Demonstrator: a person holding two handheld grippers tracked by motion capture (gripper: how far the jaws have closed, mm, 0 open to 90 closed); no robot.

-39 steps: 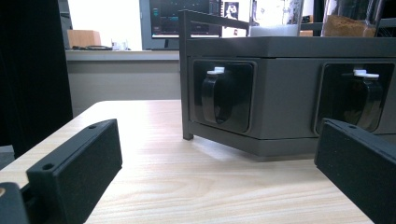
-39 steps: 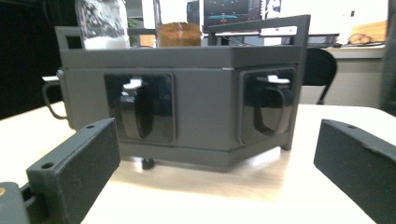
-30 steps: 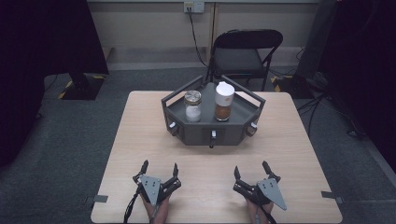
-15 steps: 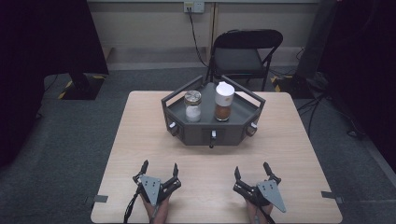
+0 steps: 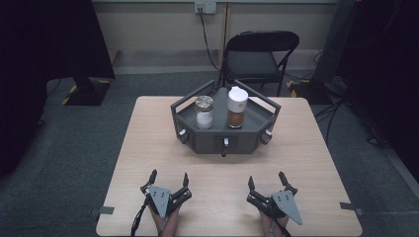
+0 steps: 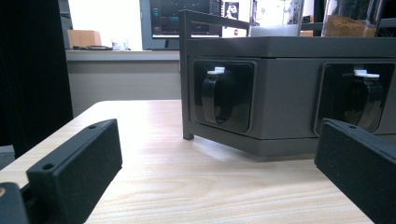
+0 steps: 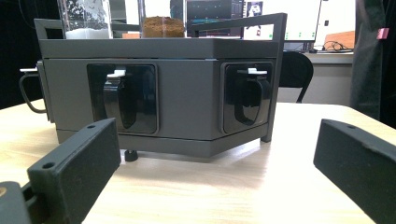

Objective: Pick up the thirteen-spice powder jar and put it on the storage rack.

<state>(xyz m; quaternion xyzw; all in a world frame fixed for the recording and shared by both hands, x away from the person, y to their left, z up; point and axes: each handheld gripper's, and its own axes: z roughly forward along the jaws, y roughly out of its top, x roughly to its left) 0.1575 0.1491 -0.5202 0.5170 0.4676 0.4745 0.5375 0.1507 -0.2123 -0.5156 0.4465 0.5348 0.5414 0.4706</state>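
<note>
Light wood table point(image 5: 148, 148) in front of me, square top, pale grain. Sitting directly on it: grey hexagonal rack point(image 5: 212, 140) at centre-far side, w/ my left gripper point(image 5: 169, 180) and right gripper point(image 5: 267, 181) resting on the near edge, jaws apart, both well short of the rack. Nothing btwn them and it but bare wood.

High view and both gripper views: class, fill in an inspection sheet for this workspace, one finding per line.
Surface: pale wooden table, bare around the rack.
Job's things: grey six-sided rack at the far middle, carrying a jar of white grains and a taller white-capped jar of brown powder, both upright.
Clutter: nothing seen.
Grippers: left gripper and right gripper rest near the front edge, fingers spread, holding nothing.
Cables: one trails from the left gripper; another hangs from a wall socket.
Surroundings: folding chair behind the table, grey carpet.
</note>
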